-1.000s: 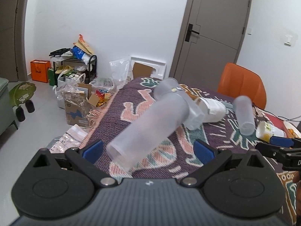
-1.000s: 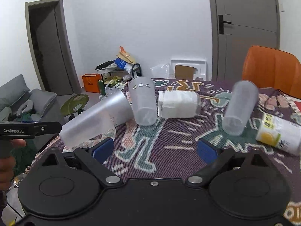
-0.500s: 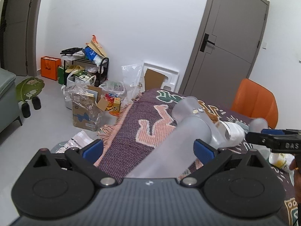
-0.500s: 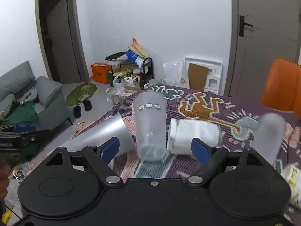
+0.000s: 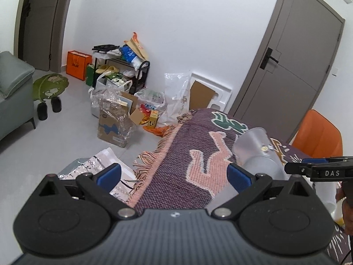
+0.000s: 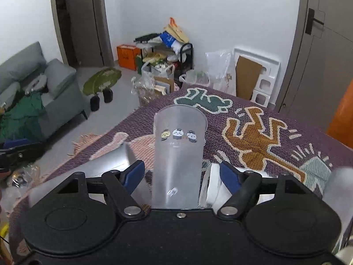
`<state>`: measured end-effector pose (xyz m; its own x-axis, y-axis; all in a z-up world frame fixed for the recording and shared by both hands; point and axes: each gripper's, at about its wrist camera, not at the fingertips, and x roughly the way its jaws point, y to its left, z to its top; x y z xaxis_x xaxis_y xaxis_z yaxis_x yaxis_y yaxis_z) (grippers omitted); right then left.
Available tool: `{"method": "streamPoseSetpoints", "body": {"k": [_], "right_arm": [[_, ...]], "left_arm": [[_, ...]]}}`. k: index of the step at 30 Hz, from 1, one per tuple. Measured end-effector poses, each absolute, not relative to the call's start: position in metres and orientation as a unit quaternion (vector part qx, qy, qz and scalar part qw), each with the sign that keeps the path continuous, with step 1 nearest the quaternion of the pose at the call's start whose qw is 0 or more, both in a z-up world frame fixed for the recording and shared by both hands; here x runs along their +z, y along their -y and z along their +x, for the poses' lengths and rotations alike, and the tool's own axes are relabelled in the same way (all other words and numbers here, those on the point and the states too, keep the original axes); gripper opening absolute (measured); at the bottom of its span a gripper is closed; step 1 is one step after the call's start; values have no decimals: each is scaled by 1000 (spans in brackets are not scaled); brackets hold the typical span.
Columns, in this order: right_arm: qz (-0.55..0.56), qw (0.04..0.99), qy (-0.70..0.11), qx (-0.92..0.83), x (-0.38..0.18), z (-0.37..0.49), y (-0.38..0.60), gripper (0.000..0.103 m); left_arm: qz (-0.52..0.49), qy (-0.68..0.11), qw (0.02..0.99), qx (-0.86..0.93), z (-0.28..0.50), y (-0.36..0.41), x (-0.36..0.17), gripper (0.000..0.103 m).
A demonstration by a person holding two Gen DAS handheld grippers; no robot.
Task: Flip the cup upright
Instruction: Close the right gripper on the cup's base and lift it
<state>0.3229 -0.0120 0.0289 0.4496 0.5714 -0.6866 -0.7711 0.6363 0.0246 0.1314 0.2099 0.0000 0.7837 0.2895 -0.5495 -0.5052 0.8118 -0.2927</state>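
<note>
From the left wrist view, the left gripper (image 5: 174, 174) hangs with its blue-tipped jaws spread wide and nothing between them, only the purple woven tablecloth with cartoon figures (image 5: 183, 154); a frosted translucent plastic cup lying on its side (image 5: 260, 163) sits at about three o'clock, just beyond the right-hand fingertip and outside the gap; past it, toward two o'clock, a second frosted cup with small stickers (image 5: 256, 139) shows its wide end; the right gripper pokes in at the far right edge.

From the right wrist view, the right gripper (image 6: 182, 172) has its jaws apart, and the stickered cup lies between them, running toward twelve o'clock with its wide mouth away; I cannot tell whether the pads touch it; the plain cup is at nine o'clock, a white paper roll (image 6: 211, 187) at three.

The risk, I reckon, is a squeeze on that slick tapered wall; the cup could squirt forward or knock its close neighbours.
</note>
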Motion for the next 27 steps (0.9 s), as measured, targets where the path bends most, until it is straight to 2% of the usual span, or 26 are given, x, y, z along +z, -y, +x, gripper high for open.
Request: {"method": "streamPoseSetpoints", "body": {"k": [12, 17, 27], "right_arm": [[-151, 808, -388, 417, 6, 365, -26, 72], [-142, 799, -406, 421, 1, 375, -29, 68], [-122, 807, -395, 422, 18, 371, -14, 64]], "left_arm": [[-239, -269, 908, 216, 147, -230, -21, 101], [-243, -271, 906, 217, 148, -232, -25, 101], [-243, -266, 908, 216, 142, -225, -19, 101]]}}
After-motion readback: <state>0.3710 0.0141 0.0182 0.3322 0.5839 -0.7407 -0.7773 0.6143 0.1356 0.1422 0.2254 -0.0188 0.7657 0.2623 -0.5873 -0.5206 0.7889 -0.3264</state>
